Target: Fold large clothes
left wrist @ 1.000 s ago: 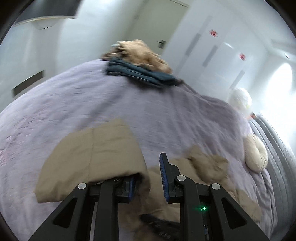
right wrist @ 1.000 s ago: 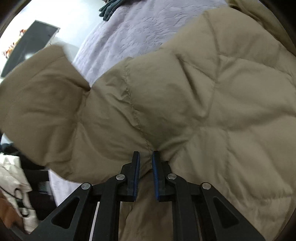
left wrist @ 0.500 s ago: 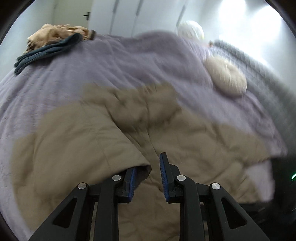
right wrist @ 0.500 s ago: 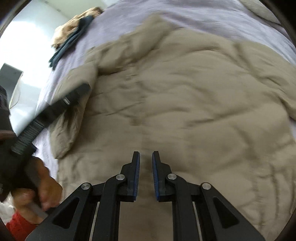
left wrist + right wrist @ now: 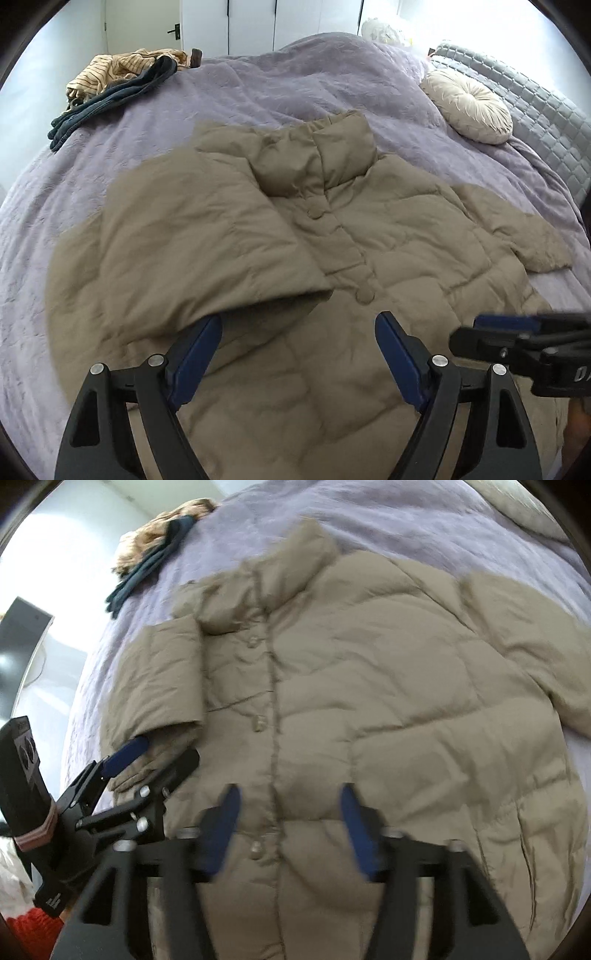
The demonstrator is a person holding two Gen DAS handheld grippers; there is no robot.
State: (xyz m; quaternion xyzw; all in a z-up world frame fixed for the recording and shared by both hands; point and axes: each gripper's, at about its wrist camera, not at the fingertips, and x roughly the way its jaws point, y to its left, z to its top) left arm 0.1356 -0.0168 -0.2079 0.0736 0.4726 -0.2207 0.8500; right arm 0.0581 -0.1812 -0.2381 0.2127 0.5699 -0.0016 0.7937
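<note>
At the far left of the purple bedspread [image 5: 258, 92] a heap of striped and dark clothes [image 5: 118, 85] lies well apart from the work. Nearer, the tan puffer jacket [image 5: 388, 240] is spread front-up across the middle of the bed, collar toward the far side, snaps running down its centre. Its left sleeve [image 5: 207, 236] is now folded in over the chest; a second ago the left gripper [image 5: 299, 354] was clenched on that sleeve's cuff, and now its jaws stand wide apart just short of the cuff edge — the sleeve has been laid down and let go. The right gripper [image 5: 288, 827], pinched on the padding a second ago, is likewise released, its fingers straddling the placket near the hem, though that view is blurred and I cannot say whether they touch the cloth. Further right, the right sleeve [image 5: 517, 229] lies out flat on the bedspread — probably the next part to bring across. Far right sits a round cream cushion [image 5: 469, 107].
</note>
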